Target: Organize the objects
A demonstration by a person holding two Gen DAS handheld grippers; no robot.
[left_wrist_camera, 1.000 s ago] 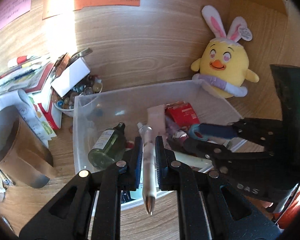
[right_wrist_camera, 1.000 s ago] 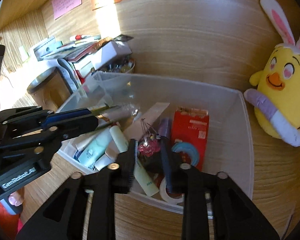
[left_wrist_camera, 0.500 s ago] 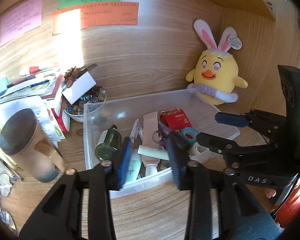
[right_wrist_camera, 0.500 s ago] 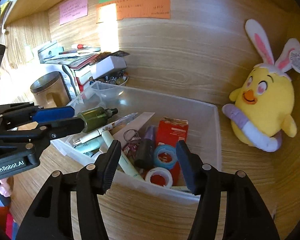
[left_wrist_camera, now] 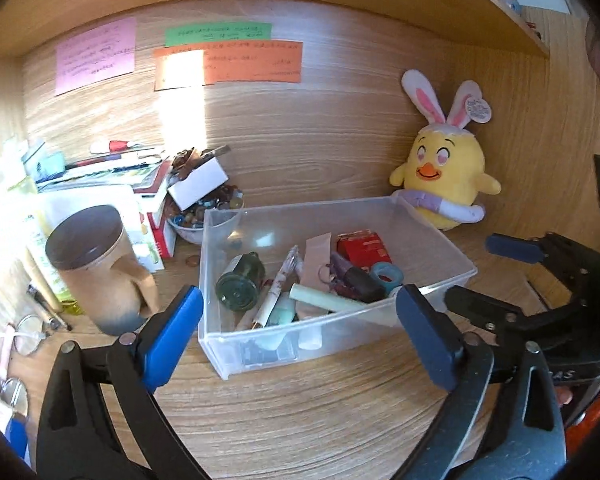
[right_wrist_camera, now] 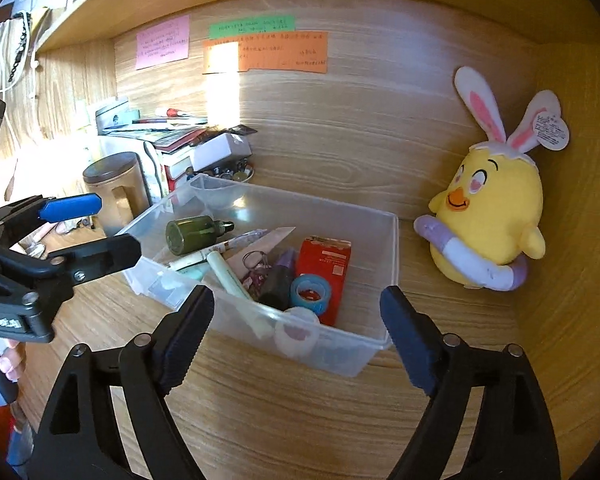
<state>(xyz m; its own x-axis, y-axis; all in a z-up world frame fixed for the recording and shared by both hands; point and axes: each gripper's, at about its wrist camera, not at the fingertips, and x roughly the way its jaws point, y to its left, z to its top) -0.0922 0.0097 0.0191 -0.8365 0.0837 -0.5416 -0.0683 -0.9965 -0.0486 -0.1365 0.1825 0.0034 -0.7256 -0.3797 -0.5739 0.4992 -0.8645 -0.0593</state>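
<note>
A clear plastic bin [left_wrist_camera: 424,220] stands on the wooden desk and also shows in the right wrist view [right_wrist_camera: 392,264]. It holds a green bottle [left_wrist_camera: 240,282], a pen [left_wrist_camera: 278,284], a red box [left_wrist_camera: 363,246], blue tape [left_wrist_camera: 386,274], a pale green tube [left_wrist_camera: 324,298] and a keyring [right_wrist_camera: 256,264]. My left gripper [left_wrist_camera: 298,334] is wide open and empty, in front of the bin. My right gripper [right_wrist_camera: 296,328] is wide open and empty, in front of the bin's near corner.
A yellow chick plush [left_wrist_camera: 444,176] with bunny ears sits against the back wall to the right of the bin. A tan canister [left_wrist_camera: 96,264], stacked books [left_wrist_camera: 112,172] and a bowl of beads [left_wrist_camera: 204,210] crowd the left. Sticky notes [left_wrist_camera: 228,60] hang on the wall.
The left gripper let go of the pen and the right let go of the keyring. Both opened wide and pulled back out of the bin. The pen and keyring now lie in the bin.
</note>
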